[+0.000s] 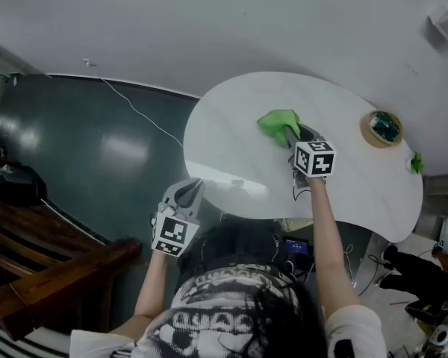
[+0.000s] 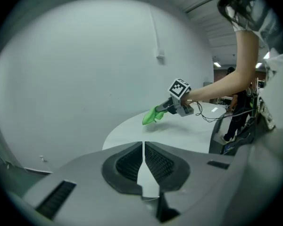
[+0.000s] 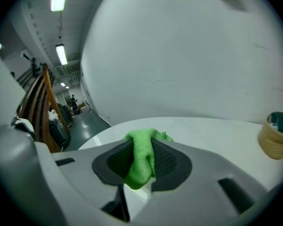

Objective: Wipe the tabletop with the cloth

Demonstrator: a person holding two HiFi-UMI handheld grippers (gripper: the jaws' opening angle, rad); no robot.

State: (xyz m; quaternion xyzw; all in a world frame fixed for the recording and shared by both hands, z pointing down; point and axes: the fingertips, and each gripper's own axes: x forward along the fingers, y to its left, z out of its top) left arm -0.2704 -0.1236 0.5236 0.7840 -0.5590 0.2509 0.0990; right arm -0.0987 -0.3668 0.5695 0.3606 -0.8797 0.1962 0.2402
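Left claw [image 1: 194, 186] (clenched, empty) near the body [image 1: 231, 304]; right claw [image 1: 290, 135], arm [image 1: 325, 237] outstretched, tight on green cloth [image 1: 276, 121].

The white, rounded counter [image 1: 231, 162] carries a crumpled green cloth [image 1: 278, 123] near the middle of its far edge. A round tan woven holder [image 1: 381, 128] stands toward the far right corner. A small green scrap [image 1: 416, 164] lies at the right edge.

— The cloth [image 3: 140, 166] in the right tongs [image 3: 142, 146]?
— Fuzzy green weave, between ribbed matt black pads [image 3: 169, 160].
— The table [image 1: 231, 151] under them?
— Smooth white, faintly shiny. The floor [image 1: 97, 148] left of them is glossy.
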